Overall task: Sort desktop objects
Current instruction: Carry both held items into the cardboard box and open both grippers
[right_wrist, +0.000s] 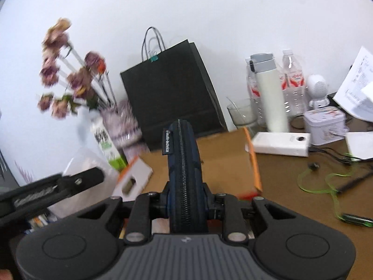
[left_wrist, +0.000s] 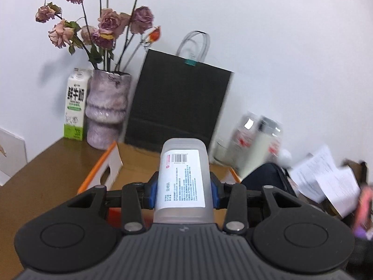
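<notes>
Left wrist view, read from left to right: a milk carton and a vase of dried roses stood against the wall, with a black paper bag to their right. In front of these lay an open cardboard box with an orange rim, resting on the brown desk. The left gripper was clamped on a translucent labelled container, its blue pads pressing both flanks. The container's long axis ran forward along the fingers, toward the box. Loose papers showed blurred at the far right.

Right wrist view, read from left to right: the same roses, carton and bag appeared, with the box directly ahead. The right gripper was closed on a dark zippered case, gripped across its thin width with the zip facing up. Its long axis also pointed forward at the box. A cream flask, water bottles, a white power bank and a tin stood further right.

The governing relation was that the box lay ahead of and below both held objects. Both hands appeared about equally near it, so either could likely release first.
</notes>
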`<action>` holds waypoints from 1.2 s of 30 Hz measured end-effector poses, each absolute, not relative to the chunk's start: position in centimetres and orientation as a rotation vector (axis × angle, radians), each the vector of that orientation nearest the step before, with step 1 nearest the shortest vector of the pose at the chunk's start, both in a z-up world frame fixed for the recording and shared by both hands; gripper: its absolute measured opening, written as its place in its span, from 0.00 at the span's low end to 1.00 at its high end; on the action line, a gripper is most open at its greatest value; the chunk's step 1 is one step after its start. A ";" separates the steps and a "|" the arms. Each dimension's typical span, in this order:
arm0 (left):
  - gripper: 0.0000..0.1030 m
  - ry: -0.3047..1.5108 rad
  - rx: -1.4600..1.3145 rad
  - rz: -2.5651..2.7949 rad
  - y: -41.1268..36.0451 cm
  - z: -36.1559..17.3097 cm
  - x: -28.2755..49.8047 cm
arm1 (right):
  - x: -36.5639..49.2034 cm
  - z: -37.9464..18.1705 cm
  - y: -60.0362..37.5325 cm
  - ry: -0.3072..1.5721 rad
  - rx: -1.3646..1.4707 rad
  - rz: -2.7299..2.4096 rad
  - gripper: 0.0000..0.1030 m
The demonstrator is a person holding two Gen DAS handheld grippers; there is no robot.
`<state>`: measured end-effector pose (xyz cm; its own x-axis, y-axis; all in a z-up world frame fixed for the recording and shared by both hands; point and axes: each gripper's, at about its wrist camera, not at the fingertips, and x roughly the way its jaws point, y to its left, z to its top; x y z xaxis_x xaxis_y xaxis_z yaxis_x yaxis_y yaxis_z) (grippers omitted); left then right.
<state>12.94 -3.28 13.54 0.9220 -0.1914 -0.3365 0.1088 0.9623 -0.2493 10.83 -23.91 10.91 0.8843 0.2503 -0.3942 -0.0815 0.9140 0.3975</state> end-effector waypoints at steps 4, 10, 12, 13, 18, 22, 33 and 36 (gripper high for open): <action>0.40 0.418 -0.269 -0.111 -3.1 12.2 18.4 | 16.3 9.7 -22.6 0.483 0.415 0.174 0.21; 0.40 0.526 -0.303 -0.085 -2.1 8.5 23.7 | 22.8 7.6 -21.5 0.562 0.381 0.154 0.22; 0.40 0.573 -0.280 -0.093 -2.4 7.9 24.6 | 23.8 7.4 -21.4 0.579 0.367 0.154 0.22; 0.40 0.587 -0.265 -0.089 -2.6 7.6 24.8 | 24.1 7.2 -21.3 0.585 0.360 0.154 0.22; 0.40 0.698 -0.257 -0.034 -2.4 5.1 26.3 | 25.7 5.6 -21.7 0.654 0.385 0.148 0.22; 0.40 0.716 -0.223 -0.031 -2.8 4.6 25.4 | 25.8 4.6 -21.9 0.695 0.405 0.156 0.23; 0.79 0.604 -0.242 -0.013 -2.1 7.7 21.3 | 22.6 7.1 -22.4 0.637 0.353 0.155 0.67; 1.00 0.508 -0.227 0.016 -1.8 9.5 18.8 | 20.0 9.2 -23.6 0.538 0.360 0.163 0.91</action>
